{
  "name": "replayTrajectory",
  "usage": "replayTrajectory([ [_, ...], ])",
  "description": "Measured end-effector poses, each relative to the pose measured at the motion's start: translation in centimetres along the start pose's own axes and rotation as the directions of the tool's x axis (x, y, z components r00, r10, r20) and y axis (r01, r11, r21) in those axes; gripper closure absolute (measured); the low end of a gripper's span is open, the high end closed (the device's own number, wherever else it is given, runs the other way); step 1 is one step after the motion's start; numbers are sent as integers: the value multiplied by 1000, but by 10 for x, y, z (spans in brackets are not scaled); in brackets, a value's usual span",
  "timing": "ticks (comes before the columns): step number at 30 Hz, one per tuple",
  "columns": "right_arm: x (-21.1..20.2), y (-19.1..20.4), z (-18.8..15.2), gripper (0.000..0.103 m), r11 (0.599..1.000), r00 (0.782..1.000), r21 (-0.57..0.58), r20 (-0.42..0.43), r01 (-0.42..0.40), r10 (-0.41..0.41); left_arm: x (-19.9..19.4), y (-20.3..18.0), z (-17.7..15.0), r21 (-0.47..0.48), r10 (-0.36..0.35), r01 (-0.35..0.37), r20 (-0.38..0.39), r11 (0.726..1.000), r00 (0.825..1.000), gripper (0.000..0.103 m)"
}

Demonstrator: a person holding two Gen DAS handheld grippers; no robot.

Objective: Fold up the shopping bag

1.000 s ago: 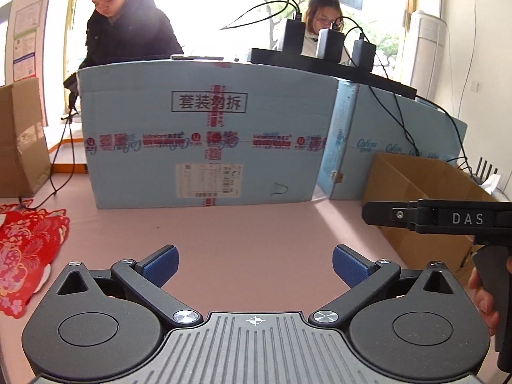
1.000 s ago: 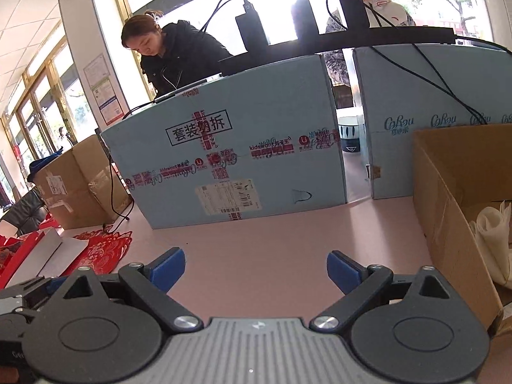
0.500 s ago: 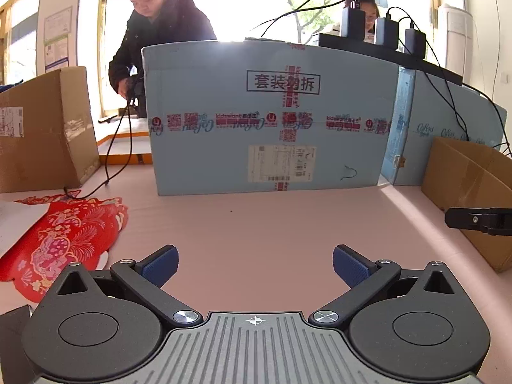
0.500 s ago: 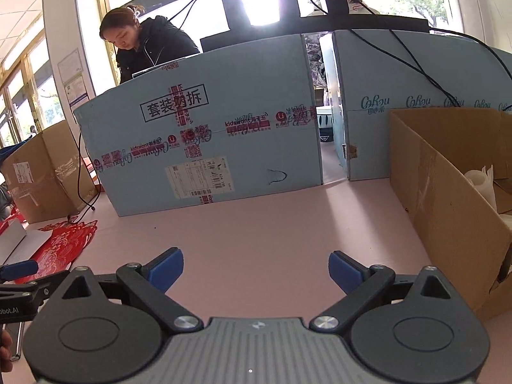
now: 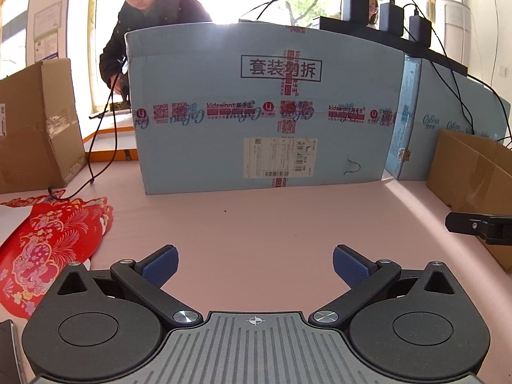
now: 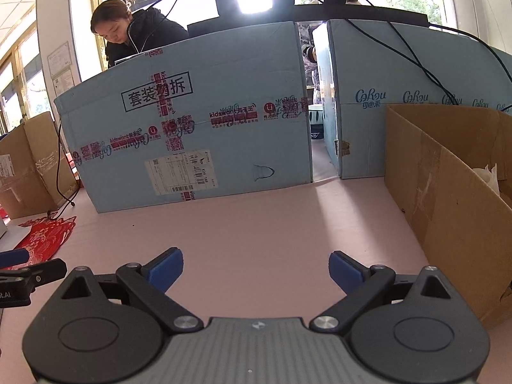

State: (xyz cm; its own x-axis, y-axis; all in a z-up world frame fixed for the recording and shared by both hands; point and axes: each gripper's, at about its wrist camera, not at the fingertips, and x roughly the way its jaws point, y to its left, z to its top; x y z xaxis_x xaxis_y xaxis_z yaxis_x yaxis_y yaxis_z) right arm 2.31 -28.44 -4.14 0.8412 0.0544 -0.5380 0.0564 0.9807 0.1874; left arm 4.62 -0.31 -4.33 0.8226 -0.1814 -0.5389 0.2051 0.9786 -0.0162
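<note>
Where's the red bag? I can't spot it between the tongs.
In the left wrist view, the red bag lies flat at far left on the pink table, beside the brown box.

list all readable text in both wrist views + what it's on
"套装勿拆": boxed print on the big blue carton, partly under tape.
"kidswant": red tape across that carton.
"K24 168": shipping label; its other print too small.
"CoRou": logo on the second blue carton.
"t.AI": cut-off print on the left tool, seen from the right wrist.
Wall notices and QR codes: unreadable.
</note>
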Motion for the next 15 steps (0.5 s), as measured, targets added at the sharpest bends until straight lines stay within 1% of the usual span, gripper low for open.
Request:
replayTrajectory([
  [4, -1, 2, -1, 4, 1000, 1000, 3, -5, -1, 1, -2, -4, -4, 61, 18, -19, 8, 998, 1000, 0],
  [6, -2, 2, -4, 4, 1000, 1000, 5, -11, 6, -6, -3, -4, -7, 122, 25, -26, 9, 992, 1000, 0],
  [13, -8, 3, -16, 4, 999, 999, 4, -36, 35, -35, -7, -4, -17, 281, 16, -14, -6, 959, 1000, 0],
  [15, -11, 6, -18, 4, 999, 999, -2, -38, 33, -33, -9, -3, -17, 317, 1, -1, -3, 948, 1000, 0],
])
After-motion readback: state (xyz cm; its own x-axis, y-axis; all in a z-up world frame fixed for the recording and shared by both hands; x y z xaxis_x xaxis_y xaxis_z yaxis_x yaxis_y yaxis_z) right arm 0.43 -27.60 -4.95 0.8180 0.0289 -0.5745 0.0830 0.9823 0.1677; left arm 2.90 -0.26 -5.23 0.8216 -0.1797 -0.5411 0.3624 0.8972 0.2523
